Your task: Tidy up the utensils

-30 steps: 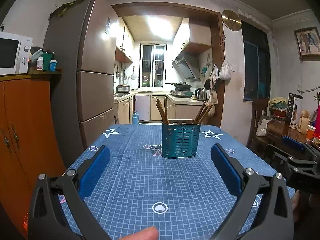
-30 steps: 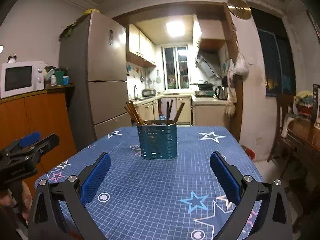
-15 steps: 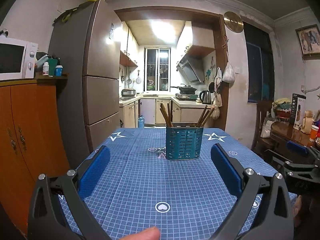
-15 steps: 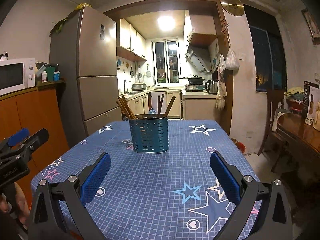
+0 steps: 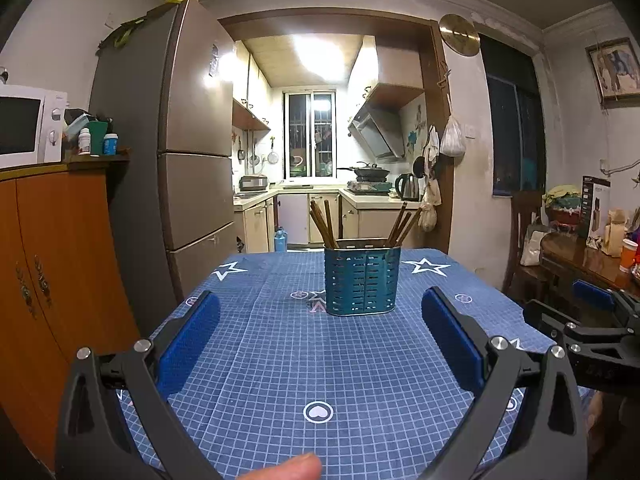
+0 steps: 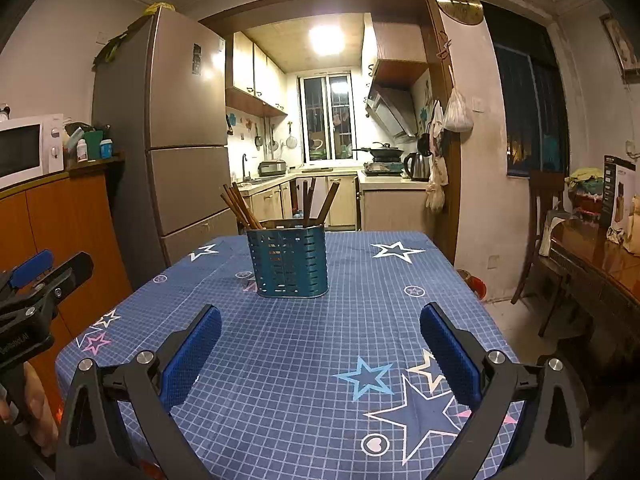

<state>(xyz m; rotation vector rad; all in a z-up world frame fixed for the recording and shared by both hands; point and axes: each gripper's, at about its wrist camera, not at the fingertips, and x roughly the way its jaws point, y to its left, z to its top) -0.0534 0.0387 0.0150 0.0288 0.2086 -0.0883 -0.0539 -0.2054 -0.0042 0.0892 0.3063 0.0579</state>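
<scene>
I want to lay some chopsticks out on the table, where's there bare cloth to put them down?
Bare cloth runs from the holder to the near edge, between the open left gripper and right gripper. The strips either side of the holder are also free. Only the holder, full of chopsticks, is crowded.

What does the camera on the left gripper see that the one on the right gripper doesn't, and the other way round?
Only the left wrist view shows the right gripper at its right edge, a fingertip at the bottom and a framed picture.

Only the right wrist view shows the left gripper at its left edge and the big star prints on the cloth.

Both show the teal utensil holder with chopsticks standing in it, the blue tablecloth, the fridge, and wide-open, empty jaws.
</scene>
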